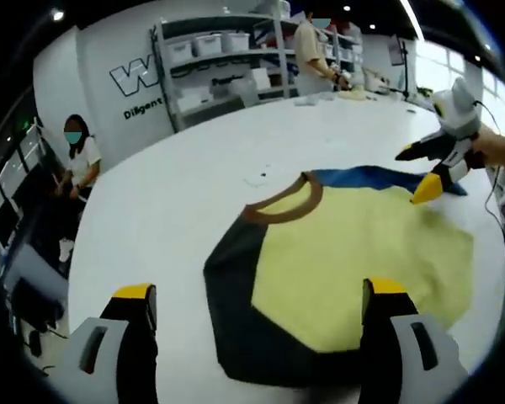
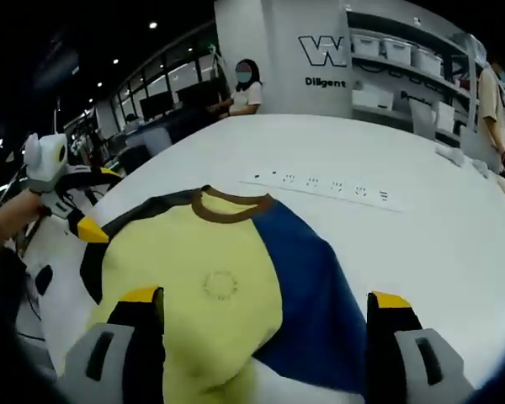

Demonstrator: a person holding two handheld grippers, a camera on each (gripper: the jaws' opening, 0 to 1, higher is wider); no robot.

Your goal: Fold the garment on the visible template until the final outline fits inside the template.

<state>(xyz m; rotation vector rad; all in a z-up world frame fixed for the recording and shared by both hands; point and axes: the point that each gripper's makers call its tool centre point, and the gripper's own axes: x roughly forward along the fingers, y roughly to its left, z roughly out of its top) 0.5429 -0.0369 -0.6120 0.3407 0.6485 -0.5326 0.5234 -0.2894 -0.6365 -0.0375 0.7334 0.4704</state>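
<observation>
Garment (image 1: 353,269) lies flat on white tabletop (image 1: 177,210), roughly centred between the two grippers. Yellow body, brown collar (image 2: 229,204), one dark sleeve (image 1: 236,311), one blue sleeve (image 2: 307,286); small round mark on chest.

Left gripper (image 1: 259,296): jaws wide apart, nothing held, poised over the dark sleeve. Right gripper (image 2: 264,301): jaws likewise spread and empty, over the blue sleeve side. Judged: each stands at its own sleeve ready to fold inward. No template outline discernible.
</observation>
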